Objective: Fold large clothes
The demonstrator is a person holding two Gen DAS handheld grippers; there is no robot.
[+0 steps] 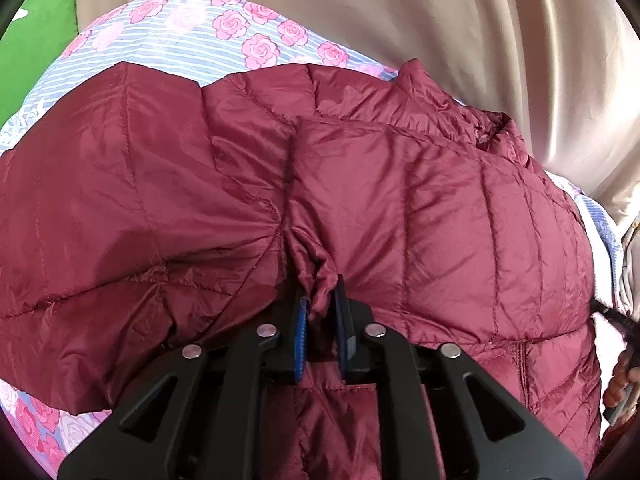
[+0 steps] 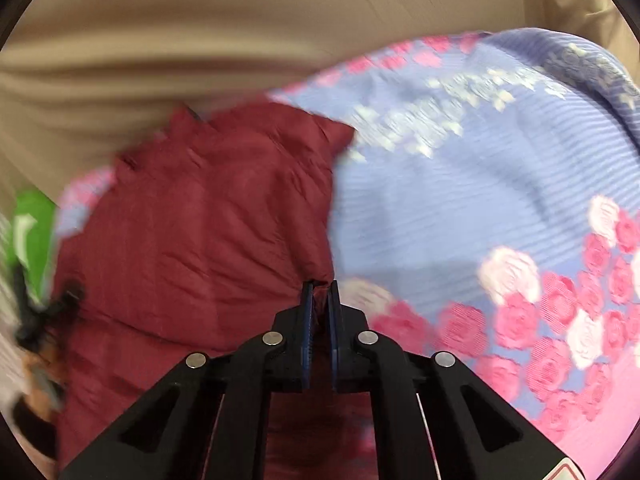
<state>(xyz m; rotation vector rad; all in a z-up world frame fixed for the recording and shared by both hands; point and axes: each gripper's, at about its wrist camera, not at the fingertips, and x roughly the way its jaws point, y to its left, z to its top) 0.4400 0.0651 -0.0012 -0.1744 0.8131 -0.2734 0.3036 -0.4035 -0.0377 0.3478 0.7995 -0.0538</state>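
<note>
A maroon quilted puffer jacket point(image 1: 420, 208) lies spread on a floral bedsheet point(image 1: 192, 48). My left gripper point(image 1: 320, 300) is shut on a bunched pinch of the jacket's fabric near its middle front edge. In the right wrist view the jacket point(image 2: 192, 232) lies to the left, blurred by motion. My right gripper point(image 2: 319, 294) is shut on the jacket's edge where it meets the sheet point(image 2: 460, 208). The other hand-held gripper point(image 2: 36, 320) shows blurred at the far left.
A beige curtain point(image 1: 400, 12) hangs behind the bed. A green object point(image 1: 36, 52) sits at the far left. The person's hand point(image 1: 624, 376) shows at the right edge of the left wrist view.
</note>
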